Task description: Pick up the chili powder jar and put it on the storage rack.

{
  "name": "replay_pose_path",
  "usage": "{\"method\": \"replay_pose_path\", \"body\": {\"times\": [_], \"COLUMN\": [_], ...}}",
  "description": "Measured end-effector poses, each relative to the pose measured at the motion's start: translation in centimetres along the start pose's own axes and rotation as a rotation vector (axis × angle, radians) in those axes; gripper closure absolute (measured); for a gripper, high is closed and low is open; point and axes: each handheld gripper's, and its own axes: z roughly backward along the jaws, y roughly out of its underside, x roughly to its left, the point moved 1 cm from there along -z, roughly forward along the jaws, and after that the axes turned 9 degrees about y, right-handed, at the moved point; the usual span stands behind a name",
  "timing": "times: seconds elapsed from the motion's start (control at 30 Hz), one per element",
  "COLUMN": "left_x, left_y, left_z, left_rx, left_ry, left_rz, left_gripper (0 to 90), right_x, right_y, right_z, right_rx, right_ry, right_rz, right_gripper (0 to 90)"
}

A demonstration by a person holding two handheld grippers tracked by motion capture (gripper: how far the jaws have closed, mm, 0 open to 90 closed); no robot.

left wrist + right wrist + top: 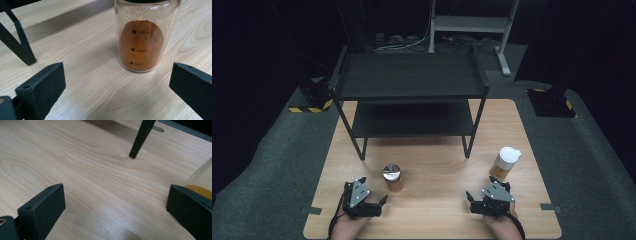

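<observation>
The high view is dim and soft with black surroundings, while both gripper views are bright, showing glare on the surface (110, 225) and slightly blurred near edges.

High view overhead facing forward, gripper views low, close — sharing table (437, 165)

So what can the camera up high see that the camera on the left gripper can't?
High view alone: both open grippers, left gripper and right gripper, the whole black shelf rack, the white-lidded jar and the spice jar's silver lid.

Left gripper view alone: printed measuring marks on the glass, and the left gripper's two black jaws up close, standing wide apart.

Both: the spice jar of orange-brown powder, the wooden table and a rack leg.
</observation>
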Motion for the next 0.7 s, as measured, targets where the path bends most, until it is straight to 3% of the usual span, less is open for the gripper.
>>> {"method": "replay_pose_path", "body": {"times": [0.4, 0.7], "left_x": [-0.15, -0.20], "left_y": [-0.28, -0.12], "left_z": [-0.17, -0.06], "left_rx": [0.018, 0.009], "left_ry": [0.016, 0.014], "left_rz": [-0.034, -0.021], "left_gripper": [0.6, 0.7], "right_x": [-0.51, -0.08], "right_y": [0.05, 0.26], "right_z": [-0.09, 0.26], "right_rx": [0.003, -0.008], "right_ry": [-0.016, 0.002], "right_rz": [-0.026, -0.015], "right_gripper": [1.3, 1.3]}}
